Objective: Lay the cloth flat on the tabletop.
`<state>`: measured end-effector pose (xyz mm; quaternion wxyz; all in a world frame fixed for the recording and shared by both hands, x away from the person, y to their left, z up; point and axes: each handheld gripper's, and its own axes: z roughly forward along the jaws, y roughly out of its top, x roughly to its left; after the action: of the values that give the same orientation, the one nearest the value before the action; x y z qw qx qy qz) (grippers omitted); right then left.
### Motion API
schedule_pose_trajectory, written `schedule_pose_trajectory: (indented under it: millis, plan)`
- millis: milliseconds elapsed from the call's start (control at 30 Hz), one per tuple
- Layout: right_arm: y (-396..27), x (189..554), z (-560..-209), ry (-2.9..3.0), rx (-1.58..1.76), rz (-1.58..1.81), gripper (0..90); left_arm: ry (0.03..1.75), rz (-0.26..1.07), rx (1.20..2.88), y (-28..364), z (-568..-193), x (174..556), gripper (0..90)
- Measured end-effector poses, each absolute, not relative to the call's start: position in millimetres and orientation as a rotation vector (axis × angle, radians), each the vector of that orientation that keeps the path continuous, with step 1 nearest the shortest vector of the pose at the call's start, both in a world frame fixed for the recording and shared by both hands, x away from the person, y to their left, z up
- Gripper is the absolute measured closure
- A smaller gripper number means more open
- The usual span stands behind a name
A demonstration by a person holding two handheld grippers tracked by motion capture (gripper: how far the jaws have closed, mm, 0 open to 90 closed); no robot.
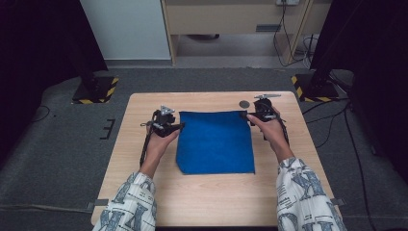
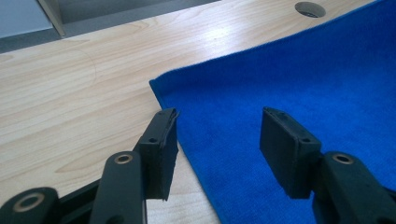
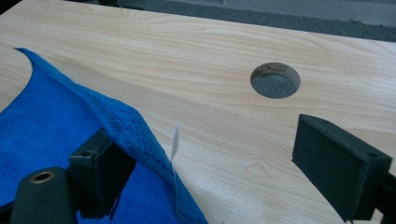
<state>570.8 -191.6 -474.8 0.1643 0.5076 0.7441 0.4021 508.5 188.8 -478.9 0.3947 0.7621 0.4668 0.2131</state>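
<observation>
A blue cloth (image 1: 214, 142) lies flat on the wooden table (image 1: 207, 197). My left gripper (image 1: 181, 126) is at the cloth's far left corner. In the left gripper view its jaws stand open (image 2: 219, 135) astride the cloth's left edge (image 2: 187, 149), one pad over wood, the other over cloth, neither pressing. My right gripper (image 1: 245, 115) is at the far right corner. In the right gripper view it is wide open (image 3: 210, 163), and the cloth's corner (image 3: 126, 121), with a small white tag (image 3: 175, 142), rides up over its left fingertip (image 3: 100, 172). The other fingertip (image 3: 338, 163) is over bare wood.
A round cable hole (image 1: 244, 104) is in the table just beyond the right gripper. Two stand bases with yellow-black tape (image 1: 95, 90) (image 1: 312, 88) sit on the grey floor past the table's far corners. A wooden cabinet (image 1: 231, 19) stands at the back.
</observation>
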Motion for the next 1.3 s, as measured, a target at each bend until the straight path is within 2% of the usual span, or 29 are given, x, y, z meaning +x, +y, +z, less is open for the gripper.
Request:
schedule_pose_trajectory:
  millis: [433, 633, 967, 1167, 1300]
  plan:
    - [-182, 569, -516, 2.275, 1.367, 0.87, 14.5, 1.166, 0.516, 1.948, 187, -488, 496, 46.6]
    - [-196, 570, -503, 2.199, 1.446, 1.001, 15.2, 1.168, 0.518, 1.948, 190, -488, 496, 46.8]
    - [-201, 565, -487, 2.18, 1.418, 0.998, 14.3, 1.155, 0.527, 1.938, 191, -485, 488, 45.5]
    - [-198, 554, -478, 2.18, 1.397, 1.028, 12.8, 1.158, 0.537, 1.921, 197, -479, 477, 39.3]
    - [-194, 546, -468, 2.173, 1.371, 1.066, 12.6, 1.157, 0.522, 1.913, 203, -477, 470, 30.3]
